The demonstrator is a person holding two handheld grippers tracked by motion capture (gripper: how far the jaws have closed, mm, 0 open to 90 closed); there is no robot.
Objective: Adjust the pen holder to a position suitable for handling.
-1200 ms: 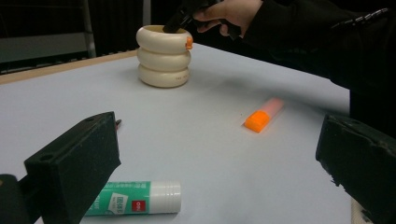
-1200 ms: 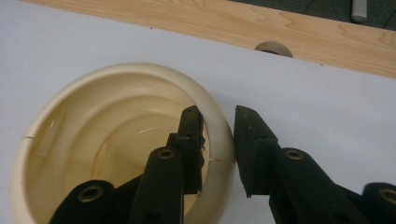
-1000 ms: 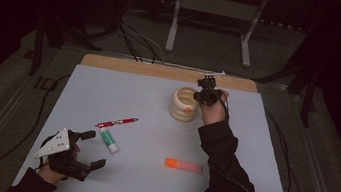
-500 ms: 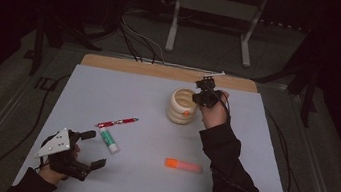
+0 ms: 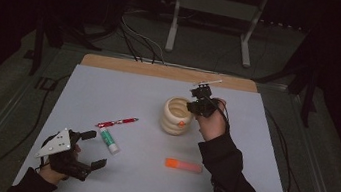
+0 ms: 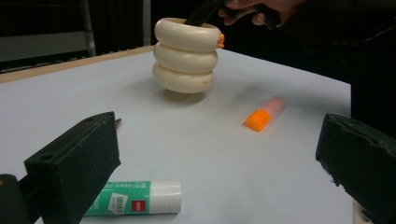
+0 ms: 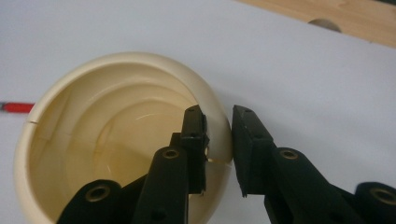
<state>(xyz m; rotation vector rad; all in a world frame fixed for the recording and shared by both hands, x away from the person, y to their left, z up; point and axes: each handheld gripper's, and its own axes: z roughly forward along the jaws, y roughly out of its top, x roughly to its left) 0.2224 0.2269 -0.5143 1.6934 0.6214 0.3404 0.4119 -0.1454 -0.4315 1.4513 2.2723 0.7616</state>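
**Cup pinched by its rim, lifted near the far edge**

The right gripper (image 7: 218, 122) pinches the wall of the cream ringed cup (image 5: 176, 115), which looks raised and tilted toward the table's (image 5: 260, 159) far-right part. Such a narrow grip could let it swing or slip. The left gripper (image 5: 84, 150), jaws spread and empty, rests by the near-left corner. Bare surface lies around the cup; the glue stick (image 6: 135, 203), red pen (image 5: 117, 122) and orange marker (image 5: 183, 165) lie nearer the person.

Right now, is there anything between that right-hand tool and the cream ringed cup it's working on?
Nothing visible. The right tool already straddles the cup's rim, one jaw inside and one outside, closed on the wall. In the left gripper view the cup is tilted, one side of its base off the table.
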